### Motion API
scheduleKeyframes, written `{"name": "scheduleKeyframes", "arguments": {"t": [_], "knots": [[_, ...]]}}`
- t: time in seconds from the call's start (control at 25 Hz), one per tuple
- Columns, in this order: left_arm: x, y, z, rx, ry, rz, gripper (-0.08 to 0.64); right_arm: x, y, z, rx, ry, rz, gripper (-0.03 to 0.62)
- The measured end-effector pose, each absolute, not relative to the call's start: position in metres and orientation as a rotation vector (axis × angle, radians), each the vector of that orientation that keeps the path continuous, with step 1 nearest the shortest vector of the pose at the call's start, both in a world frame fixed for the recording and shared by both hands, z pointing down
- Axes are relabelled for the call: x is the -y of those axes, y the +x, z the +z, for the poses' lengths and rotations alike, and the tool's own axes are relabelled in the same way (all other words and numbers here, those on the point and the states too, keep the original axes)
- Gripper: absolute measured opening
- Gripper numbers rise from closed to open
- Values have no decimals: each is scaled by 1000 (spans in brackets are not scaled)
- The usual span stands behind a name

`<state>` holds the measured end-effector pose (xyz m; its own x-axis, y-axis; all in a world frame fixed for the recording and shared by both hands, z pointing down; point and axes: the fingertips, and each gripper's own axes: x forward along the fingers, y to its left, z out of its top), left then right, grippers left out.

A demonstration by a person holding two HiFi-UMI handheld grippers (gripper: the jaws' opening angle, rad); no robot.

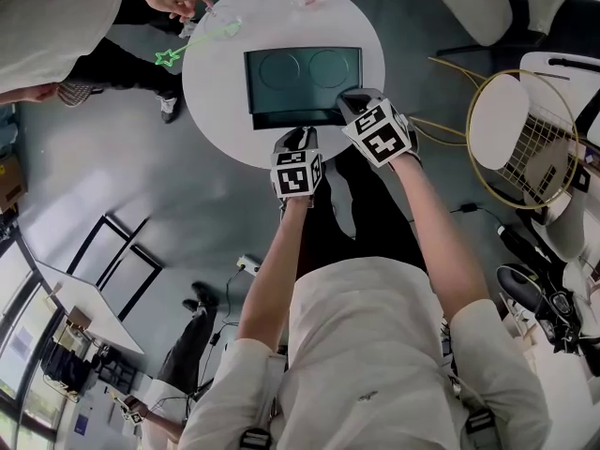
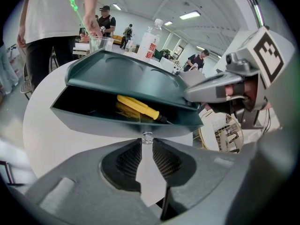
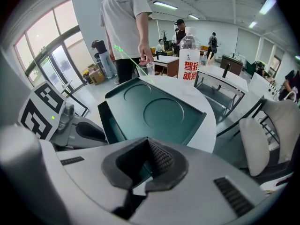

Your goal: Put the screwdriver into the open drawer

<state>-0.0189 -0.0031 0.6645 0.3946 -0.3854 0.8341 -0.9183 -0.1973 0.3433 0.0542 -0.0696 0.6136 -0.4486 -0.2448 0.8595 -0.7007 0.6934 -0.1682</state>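
Left gripper view: screwdriver [image 2: 140, 108] lies inside open drawer [image 2: 93, 118]; placement judged done. Left hand-held gripper [image 2: 147, 142] pinches the drawer's clear knob [image 2: 147, 136]. Right hand-held gripper [image 3: 147, 146] closed, empty, above the drawer.

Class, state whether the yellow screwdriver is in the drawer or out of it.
In. The left gripper view shows the yellow screwdriver lying inside the drawer, which stands pulled open.
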Motion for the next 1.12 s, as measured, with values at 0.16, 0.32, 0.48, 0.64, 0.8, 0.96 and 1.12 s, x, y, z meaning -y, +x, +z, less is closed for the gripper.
{"name": "scheduleKeyframes", "arguments": {"t": [0.16, 0.32, 0.48, 0.64, 0.8, 0.96, 1.12], "knots": [[16, -16, 666, 1149, 1775, 746, 74, 70, 57, 615, 2011, 731, 664, 5], [29, -18, 666, 1166, 1779, 740, 74, 70, 54, 615, 2014, 728, 683, 5], [40, -16, 666, 1173, 1782, 754, 74, 71, 55, 615, 2013, 727, 672, 5], [41, -16, 666, 1183, 1791, 745, 74, 72, 55, 615, 2014, 723, 692, 5], [33, -17, 663, 1185, 1790, 774, 74, 71, 57, 613, 2037, 753, 686, 6], [17, -27, 647, 1189, 1809, 782, 74, 68, 64, 594, 2101, 838, 719, 6], [2, -45, 617, 1208, 1837, 753, 74, 60, 70, 558, 2158, 921, 743, 6]]}}
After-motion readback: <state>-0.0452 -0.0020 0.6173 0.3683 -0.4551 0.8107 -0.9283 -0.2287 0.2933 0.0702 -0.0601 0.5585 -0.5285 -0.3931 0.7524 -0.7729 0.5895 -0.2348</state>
